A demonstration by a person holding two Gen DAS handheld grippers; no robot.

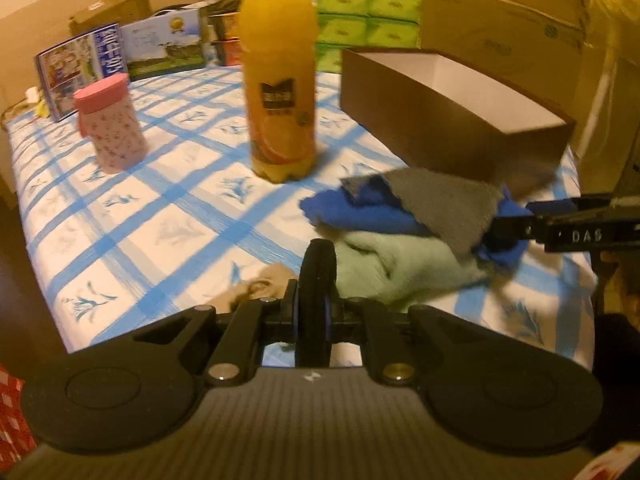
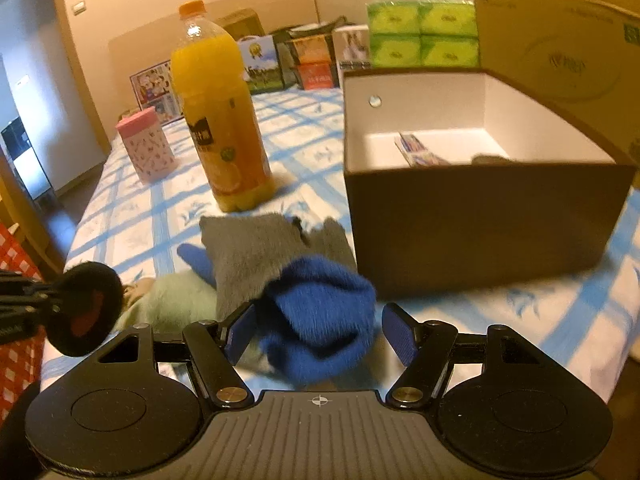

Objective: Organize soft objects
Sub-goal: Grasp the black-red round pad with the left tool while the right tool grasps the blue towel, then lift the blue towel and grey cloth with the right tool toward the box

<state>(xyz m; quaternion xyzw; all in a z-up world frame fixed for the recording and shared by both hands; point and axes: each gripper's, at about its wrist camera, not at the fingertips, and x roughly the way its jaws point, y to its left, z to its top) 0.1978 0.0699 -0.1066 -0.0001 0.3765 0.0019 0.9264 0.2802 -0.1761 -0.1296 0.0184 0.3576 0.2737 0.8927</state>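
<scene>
Bed [image 1: 160, 200]: covered with a blue and white checked sheet.
Blue cloth [image 2: 320, 320]: seen between the spread right tongs [image 2: 320, 334], under a grey cloth [image 2: 248, 256], beside the brown box [image 2: 480, 216].
Left tongs [image 1: 316, 312]: pressed together, nothing held.
Green cloth [image 1: 392, 268]: laid beside them.

1. The left gripper [image 1: 316, 284] is matte black, with a ribbed grey body, round black side discs and brass and silver screw heads.
2. The right gripper [image 2: 320, 334] matches it, has blue ribbed pads [image 2: 400, 338], and a crosshair mark on the grey body.
</scene>
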